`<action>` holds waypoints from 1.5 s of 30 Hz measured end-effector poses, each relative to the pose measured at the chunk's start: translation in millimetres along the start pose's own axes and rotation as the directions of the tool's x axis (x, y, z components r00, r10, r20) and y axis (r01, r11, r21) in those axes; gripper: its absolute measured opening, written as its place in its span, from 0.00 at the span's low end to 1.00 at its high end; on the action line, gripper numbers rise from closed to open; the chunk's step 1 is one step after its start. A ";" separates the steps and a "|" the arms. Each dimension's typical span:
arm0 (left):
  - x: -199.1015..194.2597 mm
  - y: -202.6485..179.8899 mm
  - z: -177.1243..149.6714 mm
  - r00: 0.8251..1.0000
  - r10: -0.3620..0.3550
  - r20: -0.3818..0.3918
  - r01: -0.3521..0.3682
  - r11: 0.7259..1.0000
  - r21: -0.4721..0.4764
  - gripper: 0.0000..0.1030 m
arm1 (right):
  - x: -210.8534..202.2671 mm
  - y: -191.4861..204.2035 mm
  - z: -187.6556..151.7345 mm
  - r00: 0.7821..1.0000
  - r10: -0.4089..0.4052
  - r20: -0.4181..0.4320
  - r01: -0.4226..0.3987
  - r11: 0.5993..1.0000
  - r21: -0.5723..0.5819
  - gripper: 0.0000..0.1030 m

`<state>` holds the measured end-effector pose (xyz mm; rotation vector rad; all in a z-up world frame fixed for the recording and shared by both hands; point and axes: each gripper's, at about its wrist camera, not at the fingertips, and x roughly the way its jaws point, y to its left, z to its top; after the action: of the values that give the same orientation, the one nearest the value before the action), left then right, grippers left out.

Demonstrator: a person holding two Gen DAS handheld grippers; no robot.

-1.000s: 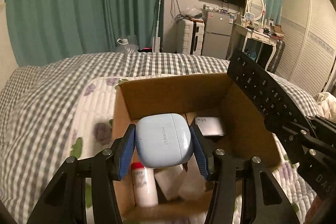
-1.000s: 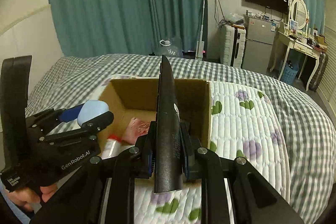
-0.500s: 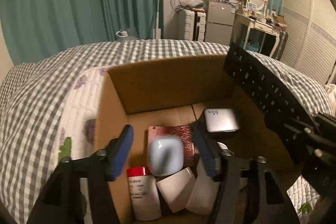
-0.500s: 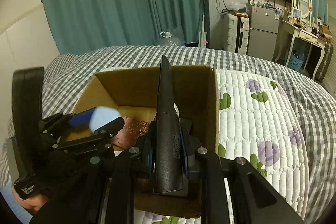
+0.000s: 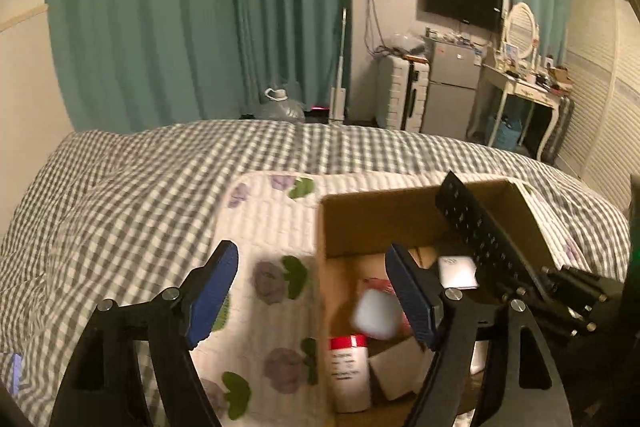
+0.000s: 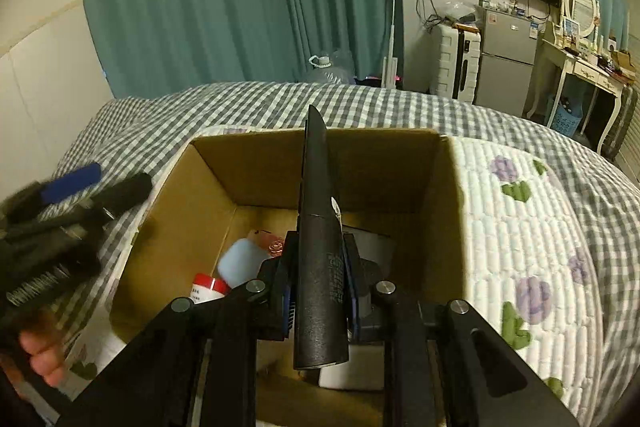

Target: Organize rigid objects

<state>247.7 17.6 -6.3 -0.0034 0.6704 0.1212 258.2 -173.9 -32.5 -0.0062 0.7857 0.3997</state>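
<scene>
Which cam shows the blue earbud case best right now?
Right wrist: the earbud case lies in the cardboard box, sharp and unobstructed beside the red-capped bottle. Left wrist shows it only as a pale blur near that tool's right finger.

I count one cardboard box (image 6: pixel 400 163) on the bed. Inside it I see one pale blue earbud case (image 6: pixel 242 263), one white bottle with a red cap (image 6: pixel 208 287), one grey charger block (image 5: pixel 458 271), one red patterned card (image 6: pixel 266 241) and at least one white box (image 5: pixel 396 373). I count one black remote control (image 6: pixel 320 247) and two grippers: left (image 5: pixel 312 301), right (image 6: pixel 318 301).
</scene>
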 end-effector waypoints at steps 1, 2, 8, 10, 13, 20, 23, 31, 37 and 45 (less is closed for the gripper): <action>2.3 3.9 0.4 1.000 0.004 -0.004 -0.004 1.000 -0.006 0.77 | 5.5 3.2 0.3 1.000 -0.001 -0.008 0.001 1.000 -0.006 0.18; 3.9 6.3 0.0 1.000 0.004 -0.006 -0.004 1.000 -0.012 0.77 | 11.8 7.0 -0.9 1.000 0.003 -0.019 -0.004 1.000 -0.016 0.18; 10.6 12.8 -6.3 1.000 -0.004 -0.012 0.004 1.000 -0.019 0.77 | 28.8 20.4 -9.4 0.999 -0.021 -0.038 0.018 0.997 -0.077 0.18; 8.0 11.4 -7.2 1.000 0.000 -0.008 0.000 1.000 -0.009 0.77 | 28.8 20.6 -10.4 0.999 -0.033 -0.037 0.030 0.996 -0.082 0.21; -4.1 7.5 -4.2 1.000 0.004 0.003 -0.004 1.000 0.003 0.77 | 18.9 19.0 -8.7 0.999 -0.047 -0.007 0.046 0.996 -0.074 0.47; -75.0 -1.2 20.4 0.994 0.015 0.109 -0.014 1.000 -0.005 0.81 | -44.5 13.5 10.2 0.994 -0.080 0.075 0.082 0.996 -0.030 0.51; -111.9 -6.6 29.0 0.983 0.033 0.180 -0.032 0.999 -0.004 0.83 | -81.7 14.4 18.2 0.988 -0.100 0.121 0.104 0.994 -0.028 0.58; -186.9 -18.7 39.6 0.950 0.056 0.306 -0.067 0.997 0.025 0.88 | -180.8 24.6 26.2 0.940 -0.165 0.298 0.184 0.982 -0.039 0.93; -221.0 -20.7 33.9 0.934 0.064 0.351 -0.074 0.997 0.016 0.92 | -229.1 31.1 25.9 0.914 -0.192 0.358 0.226 0.973 -0.053 1.00; -237.7 -24.0 -24.1 0.908 0.049 0.417 -0.060 0.998 0.012 0.93 | -265.0 21.2 -17.0 0.881 -0.222 0.418 0.236 0.972 0.018 1.00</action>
<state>50.8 -33.6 121.2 0.0639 0.2431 0.1617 70.5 -249.0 141.0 -0.0437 0.3464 0.1769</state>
